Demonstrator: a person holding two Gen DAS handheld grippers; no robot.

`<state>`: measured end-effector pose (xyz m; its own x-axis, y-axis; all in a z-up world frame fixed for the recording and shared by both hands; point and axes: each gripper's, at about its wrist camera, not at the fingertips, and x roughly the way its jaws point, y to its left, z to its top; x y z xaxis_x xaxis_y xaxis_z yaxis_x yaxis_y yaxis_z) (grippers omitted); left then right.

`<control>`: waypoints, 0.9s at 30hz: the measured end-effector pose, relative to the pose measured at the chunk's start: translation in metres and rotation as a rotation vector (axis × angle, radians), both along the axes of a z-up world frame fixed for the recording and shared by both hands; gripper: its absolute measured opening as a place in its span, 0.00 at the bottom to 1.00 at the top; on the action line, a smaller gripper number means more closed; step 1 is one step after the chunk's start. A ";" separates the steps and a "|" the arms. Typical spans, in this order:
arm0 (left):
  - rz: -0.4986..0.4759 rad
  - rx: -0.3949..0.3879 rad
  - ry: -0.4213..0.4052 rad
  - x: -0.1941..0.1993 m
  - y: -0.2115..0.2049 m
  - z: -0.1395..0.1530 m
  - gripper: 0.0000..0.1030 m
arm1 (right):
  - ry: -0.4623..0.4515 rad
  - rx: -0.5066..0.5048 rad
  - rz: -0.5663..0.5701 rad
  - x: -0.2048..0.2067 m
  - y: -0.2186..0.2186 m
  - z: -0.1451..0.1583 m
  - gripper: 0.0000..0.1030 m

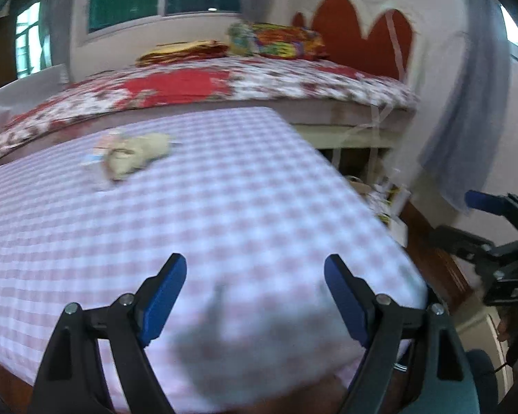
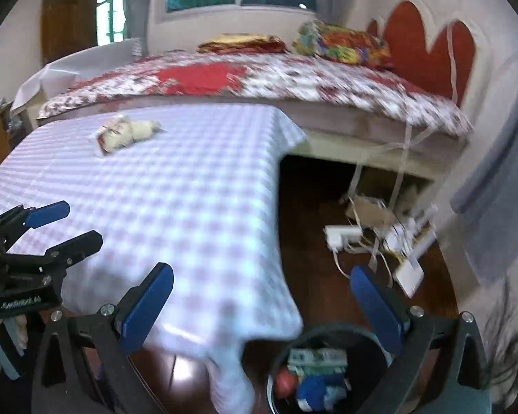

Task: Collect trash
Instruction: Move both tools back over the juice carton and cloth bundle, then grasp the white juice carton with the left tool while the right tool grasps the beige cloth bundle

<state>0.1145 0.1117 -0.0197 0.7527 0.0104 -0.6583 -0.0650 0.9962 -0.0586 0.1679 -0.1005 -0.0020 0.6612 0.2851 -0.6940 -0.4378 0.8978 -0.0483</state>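
both my grippers, left [image 1: 255, 276] and right [image 2: 260, 286], spread wide, empty. crumpled wrappers [image 1: 134, 155] sit far across the checkered tablecloth [image 1: 224, 189]. bin [image 2: 328, 331] under right. next: reach, pinch.

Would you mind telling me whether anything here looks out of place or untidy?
Yes: a crumpled beige wrapper with scraps lies alone at the far side of the checked tablecloth, while other rubbish is already in the bin by the table's corner. On the floor under the bed, cables and a power strip lie tangled.
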 end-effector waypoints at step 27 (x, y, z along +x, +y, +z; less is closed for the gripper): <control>0.225 -0.067 0.040 0.105 0.189 -0.024 0.55 | 0.046 -0.023 0.203 0.145 0.239 -0.031 1.00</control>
